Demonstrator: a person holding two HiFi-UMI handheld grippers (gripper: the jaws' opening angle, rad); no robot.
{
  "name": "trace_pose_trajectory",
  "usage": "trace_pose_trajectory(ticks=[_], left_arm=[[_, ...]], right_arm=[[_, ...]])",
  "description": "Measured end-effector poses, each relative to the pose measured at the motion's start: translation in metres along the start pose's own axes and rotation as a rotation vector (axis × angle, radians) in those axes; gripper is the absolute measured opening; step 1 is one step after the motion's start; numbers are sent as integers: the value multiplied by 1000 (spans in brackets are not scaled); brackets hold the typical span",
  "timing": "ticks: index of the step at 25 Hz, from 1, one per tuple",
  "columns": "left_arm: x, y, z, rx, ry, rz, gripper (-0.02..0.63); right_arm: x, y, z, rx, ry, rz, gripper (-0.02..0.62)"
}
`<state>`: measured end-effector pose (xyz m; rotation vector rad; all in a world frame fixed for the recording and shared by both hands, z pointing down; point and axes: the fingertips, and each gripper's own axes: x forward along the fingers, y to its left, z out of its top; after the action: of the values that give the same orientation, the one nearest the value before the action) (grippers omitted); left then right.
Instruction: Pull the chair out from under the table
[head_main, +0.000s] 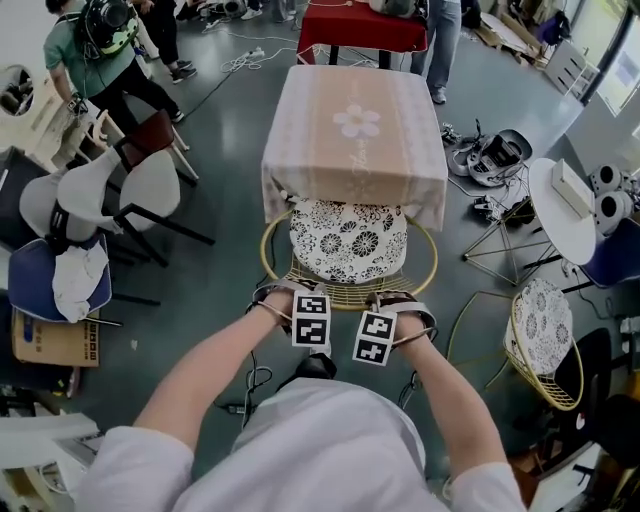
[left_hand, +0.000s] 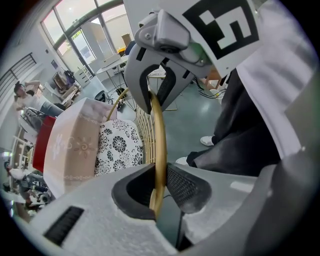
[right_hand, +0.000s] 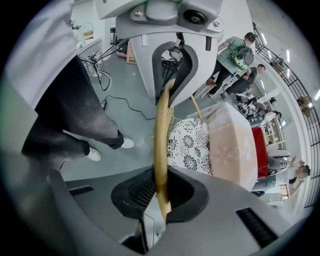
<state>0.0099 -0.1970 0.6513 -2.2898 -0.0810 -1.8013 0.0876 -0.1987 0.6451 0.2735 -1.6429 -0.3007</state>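
A chair with a golden wire frame (head_main: 432, 262) and a black-and-white flowered cushion (head_main: 348, 240) stands with its front tucked under a table with a pink cloth (head_main: 330, 160). My left gripper (head_main: 300, 296) is shut on the chair's back rim (left_hand: 160, 135) left of its middle. My right gripper (head_main: 392, 303) is shut on the same rim (right_hand: 161, 125) right of its middle. In the left gripper view the golden rim runs between the pads of the left gripper (left_hand: 160, 189) up to the right gripper (left_hand: 159, 82). The right gripper view shows its own gripper (right_hand: 161, 194) the same way, with the cushion (right_hand: 189, 145) beyond.
White and dark chairs (head_main: 120, 190) crowd the left side. A second wire chair (head_main: 545, 340) and a round white table (head_main: 560, 215) stand to the right. A red table (head_main: 360, 25) and people stand behind the table. Cables (head_main: 250, 385) lie on the grey floor near my feet.
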Motion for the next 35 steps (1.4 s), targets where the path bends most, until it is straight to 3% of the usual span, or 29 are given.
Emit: trace_pose_trajectory(ticks=[16,35], left_arm=[[-3,-42,9,-33,30,19,64],[-8,-95,17,-14,95,33,64]], right_arm=[[-16,40,1,-44,-18,4,31],[-36,93,5,-81,-27,11,26]])
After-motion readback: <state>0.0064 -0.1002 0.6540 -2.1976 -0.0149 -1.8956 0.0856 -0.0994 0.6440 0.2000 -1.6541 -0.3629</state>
